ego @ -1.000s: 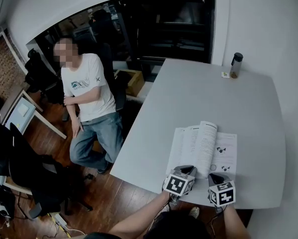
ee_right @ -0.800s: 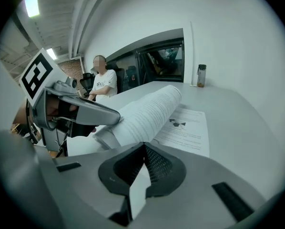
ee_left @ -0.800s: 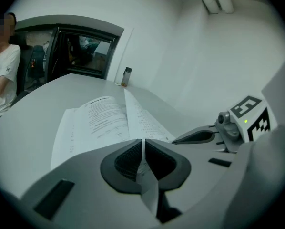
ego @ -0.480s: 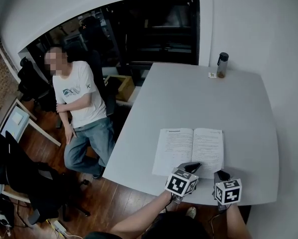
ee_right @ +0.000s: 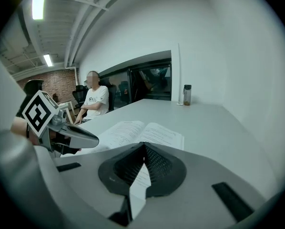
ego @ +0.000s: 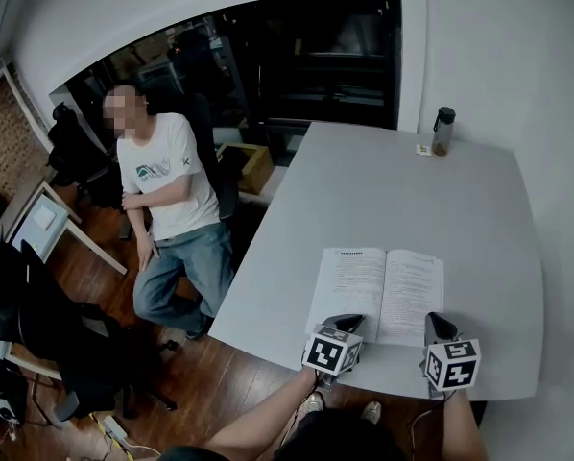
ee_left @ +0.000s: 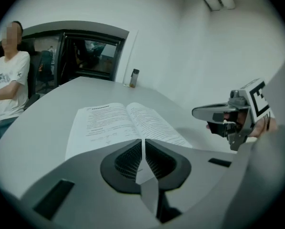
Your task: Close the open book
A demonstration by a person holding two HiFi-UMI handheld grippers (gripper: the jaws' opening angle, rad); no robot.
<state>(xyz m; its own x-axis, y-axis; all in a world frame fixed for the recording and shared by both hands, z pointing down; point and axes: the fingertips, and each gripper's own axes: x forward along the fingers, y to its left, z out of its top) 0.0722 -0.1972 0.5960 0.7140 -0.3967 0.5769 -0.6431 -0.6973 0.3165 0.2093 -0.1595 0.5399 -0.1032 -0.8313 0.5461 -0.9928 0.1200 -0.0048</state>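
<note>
Right hand-held gripper (ego: pixel 436 323) shut near book (ego: pixel 383 294); bottle (ego: pixel 443 131) far.

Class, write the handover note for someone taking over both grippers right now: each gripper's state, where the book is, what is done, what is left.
Left gripper: jaws shut, empty, at the near edge of the book's left page.
Right gripper: jaws shut, empty, by the book's near right corner.
Book: lies open and flat near the front edge of the table. A bottle stands at the far edge, well clear.
Done: nothing that shows.
Left: fold one half of the book over onto the other to close it.
</note>
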